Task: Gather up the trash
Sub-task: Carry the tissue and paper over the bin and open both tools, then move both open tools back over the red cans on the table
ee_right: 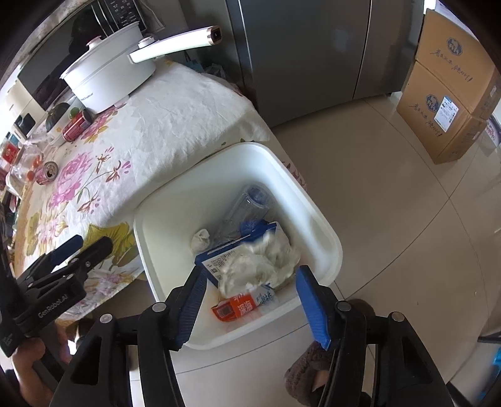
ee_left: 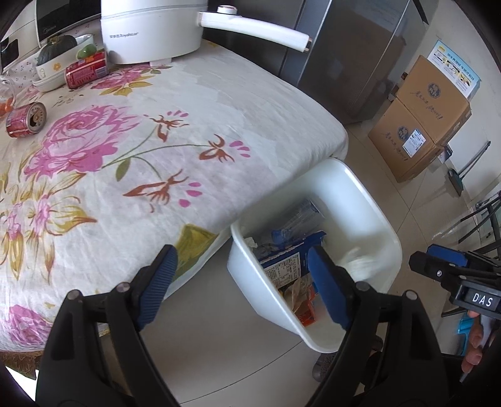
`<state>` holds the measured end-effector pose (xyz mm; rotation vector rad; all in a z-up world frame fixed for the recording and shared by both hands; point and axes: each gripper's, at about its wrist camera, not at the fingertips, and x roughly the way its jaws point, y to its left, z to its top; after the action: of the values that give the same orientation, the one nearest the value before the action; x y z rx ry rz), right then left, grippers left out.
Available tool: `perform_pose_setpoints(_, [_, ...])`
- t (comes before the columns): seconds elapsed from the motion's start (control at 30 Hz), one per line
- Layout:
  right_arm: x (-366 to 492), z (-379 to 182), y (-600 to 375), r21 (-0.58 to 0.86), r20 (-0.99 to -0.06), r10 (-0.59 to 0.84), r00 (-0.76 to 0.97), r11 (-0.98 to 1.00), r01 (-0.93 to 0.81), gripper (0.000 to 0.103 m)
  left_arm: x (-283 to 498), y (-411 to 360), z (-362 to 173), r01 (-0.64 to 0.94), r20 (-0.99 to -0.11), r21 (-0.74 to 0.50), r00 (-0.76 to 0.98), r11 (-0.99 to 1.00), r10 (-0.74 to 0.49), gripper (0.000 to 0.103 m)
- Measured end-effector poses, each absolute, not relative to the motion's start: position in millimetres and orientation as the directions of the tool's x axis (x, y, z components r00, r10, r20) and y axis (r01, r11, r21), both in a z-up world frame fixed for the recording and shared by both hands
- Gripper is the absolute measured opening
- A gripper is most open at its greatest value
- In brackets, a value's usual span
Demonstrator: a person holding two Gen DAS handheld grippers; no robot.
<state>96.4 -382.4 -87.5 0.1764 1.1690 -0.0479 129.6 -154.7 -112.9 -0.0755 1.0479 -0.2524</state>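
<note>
A white trash bin [ee_right: 325, 231] stands on the floor beside the table and also shows in the left wrist view [ee_left: 388, 238]. It holds a crumpled white tissue [ee_right: 266, 260], a blue-and-white carton [ee_right: 216, 260], an orange-and-white carton [ee_right: 238, 308] and a clear plastic bottle [ee_right: 247, 203]. My right gripper [ee_right: 250, 300] is open and empty, right above the bin. My left gripper [ee_left: 244, 281] is open and empty over the table's corner and the bin's near edge. Two red cans [ee_left: 26, 120] [ee_left: 87, 70] lie on the floral tablecloth [ee_left: 125, 150].
A white electric pot [ee_left: 153, 31] with a long handle [ee_left: 256, 29] stands at the table's far end, beside a bowl with a dark squash [ee_left: 58, 47]. A grey fridge [ee_right: 300, 50] and stacked cardboard boxes [ee_left: 422, 122] stand on the tiled floor beyond the bin.
</note>
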Motion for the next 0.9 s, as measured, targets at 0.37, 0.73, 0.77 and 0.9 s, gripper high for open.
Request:
perform_pose_setpoints(0.37, [105, -81, -366, 0.124, -0.913, 0.062, 0.403, 0.984, 0.129, 0.074, 126, -117, -101, 0.105, -0.843, -0.188, 0.493, 0.977, -0.215, 0.086])
perform_pose_setpoints(0.73, [123, -69, -322, 0.120, -0.899, 0.078, 0.431, 0.990, 0.070, 0.078, 121, -62, -90, 0.017, -0.839, -0.185, 0.518, 0.983, -0.167, 0.088])
perform_pose_setpoints(0.77, [126, -67, -316, 0.114, -0.897, 0.077, 0.435, 0.992, 0.060, 0.079, 121, -56, -89, 0.006, -0.839, -0.184, 0.520, 0.983, -0.160, 0.088])
perform_pose_setpoints(0.9, [138, -63, -293, 0.108, -0.892, 0.086, 0.444, 0.994, 0.026, 0.079, 124, -27, -85, -0.044, -0.840, -0.176, 0.527, 0.983, -0.127, 0.088])
